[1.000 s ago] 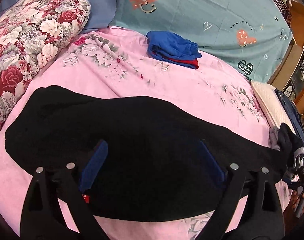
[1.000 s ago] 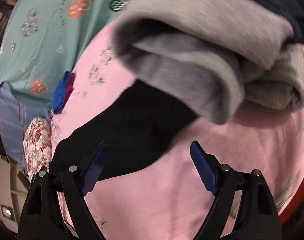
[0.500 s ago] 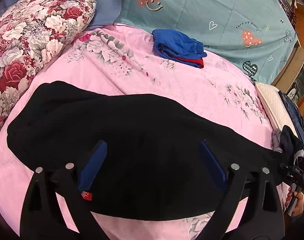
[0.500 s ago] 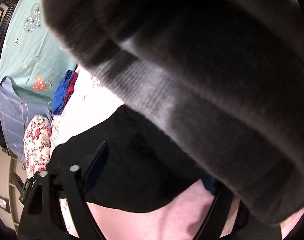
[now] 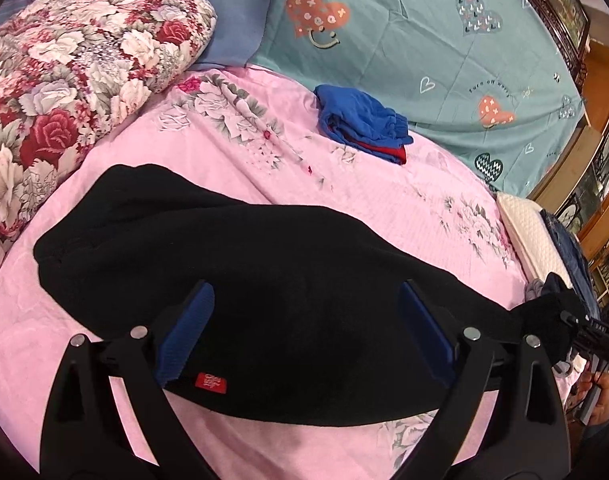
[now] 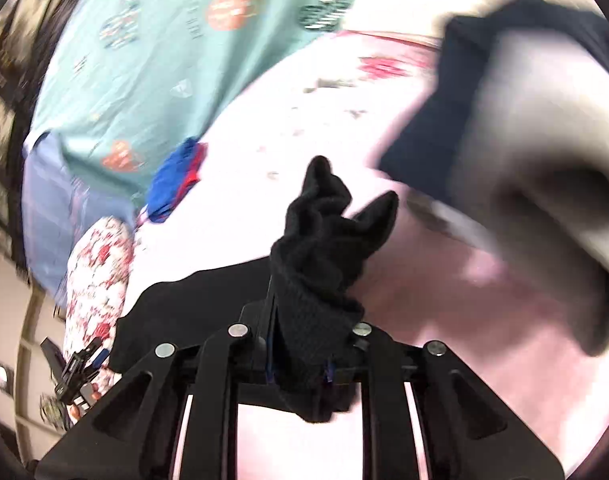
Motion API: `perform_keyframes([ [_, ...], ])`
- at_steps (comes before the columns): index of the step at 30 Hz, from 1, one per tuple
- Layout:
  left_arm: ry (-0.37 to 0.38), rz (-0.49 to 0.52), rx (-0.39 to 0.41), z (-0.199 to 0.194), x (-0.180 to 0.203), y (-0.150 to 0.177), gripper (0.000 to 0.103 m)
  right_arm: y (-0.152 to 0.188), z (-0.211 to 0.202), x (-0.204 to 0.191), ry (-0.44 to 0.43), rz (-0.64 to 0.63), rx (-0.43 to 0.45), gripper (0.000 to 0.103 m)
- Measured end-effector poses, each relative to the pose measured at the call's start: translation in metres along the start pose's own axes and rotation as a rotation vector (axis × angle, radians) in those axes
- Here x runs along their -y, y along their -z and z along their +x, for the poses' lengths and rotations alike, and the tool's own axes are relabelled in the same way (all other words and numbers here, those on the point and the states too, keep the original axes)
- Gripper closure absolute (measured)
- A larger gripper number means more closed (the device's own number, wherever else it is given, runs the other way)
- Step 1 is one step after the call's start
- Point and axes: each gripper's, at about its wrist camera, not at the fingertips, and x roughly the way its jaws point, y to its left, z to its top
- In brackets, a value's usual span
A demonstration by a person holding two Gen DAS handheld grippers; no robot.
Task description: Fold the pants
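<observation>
Black pants (image 5: pixel 284 280) lie spread lengthwise across the pink floral bed sheet (image 5: pixel 264 152), a small red label (image 5: pixel 211 382) at their near edge. My left gripper (image 5: pixel 304 332) hovers open over their middle, its blue pads wide apart with nothing pinched. In the right wrist view my right gripper (image 6: pixel 300 360) is closing, its jaws nearly together on one bunched end of the pants (image 6: pixel 324 248), which sticks up crumpled from between the fingers. That lifted end (image 5: pixel 552 320) also shows at the far right of the left wrist view.
A rolled floral quilt (image 5: pixel 64 80) lies at the left, a folded blue and red garment (image 5: pixel 364 124) at the back by the teal sheet (image 5: pixel 424 40). Grey and dark folded clothes (image 6: pixel 524 140) and a cream pillow (image 5: pixel 532 232) crowd the right side. Wooden furniture (image 5: pixel 600 152) stands beyond.
My right gripper has gone from wide open to closed on the pants' end and raised it off the sheet. The left gripper has drawn back a little, baring the red label.
</observation>
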Motion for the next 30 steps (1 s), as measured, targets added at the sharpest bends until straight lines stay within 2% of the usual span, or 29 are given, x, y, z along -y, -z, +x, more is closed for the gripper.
perform_keyframes([
  [4,0.009,-0.022,0.032,-0.015,-0.013,0.002,0.007,-0.007,0.028,-0.069,-0.039,-0.132,-0.053,0.085],
  [9,0.005,-0.047,0.055,-0.029,-0.027,0.005,0.007,0.013,0.106,-0.16,-0.105,-0.28,-0.197,0.085],
  [12,-0.005,-0.063,0.069,-0.036,-0.037,0.007,0.007,0.043,0.152,-0.193,-0.131,-0.359,-0.303,0.085],
  [16,-0.018,-0.082,0.069,-0.04,-0.047,0.008,0.007,0.072,0.177,-0.192,-0.154,-0.426,-0.39,0.085],
  [18,-0.026,-0.091,0.068,-0.041,-0.052,0.009,0.007,0.083,0.201,-0.208,-0.102,-0.487,-0.444,0.084],
  [20,-0.035,-0.102,0.068,-0.043,-0.057,0.01,0.007,0.099,0.199,-0.215,-0.041,-0.561,-0.471,0.074],
  [21,-0.038,-0.108,0.068,-0.044,-0.06,0.01,0.007,0.104,0.201,-0.222,-0.048,-0.594,-0.486,0.056],
  [22,-0.04,-0.121,0.069,-0.046,-0.064,0.01,0.007,0.107,0.198,-0.228,-0.069,-0.616,-0.493,0.043],
  [24,-0.039,-0.145,0.073,-0.048,-0.07,0.01,0.007,0.108,0.186,-0.243,-0.077,-0.683,-0.464,0.041],
  [26,-0.03,-0.185,0.072,-0.051,-0.078,0.01,0.007,0.108,0.168,-0.262,-0.088,-0.782,-0.379,0.04],
  [27,-0.024,-0.209,0.064,-0.051,-0.082,0.01,0.007,0.115,0.159,-0.275,-0.101,-0.854,-0.339,0.034],
  [28,-0.015,-0.244,0.047,-0.05,-0.087,0.011,0.007,0.126,0.154,-0.288,-0.114,-0.927,-0.32,0.029],
  [30,0.009,-0.304,0.011,-0.047,-0.096,0.014,0.007,0.156,0.154,-0.308,-0.159,-1.069,-0.339,0.029],
])
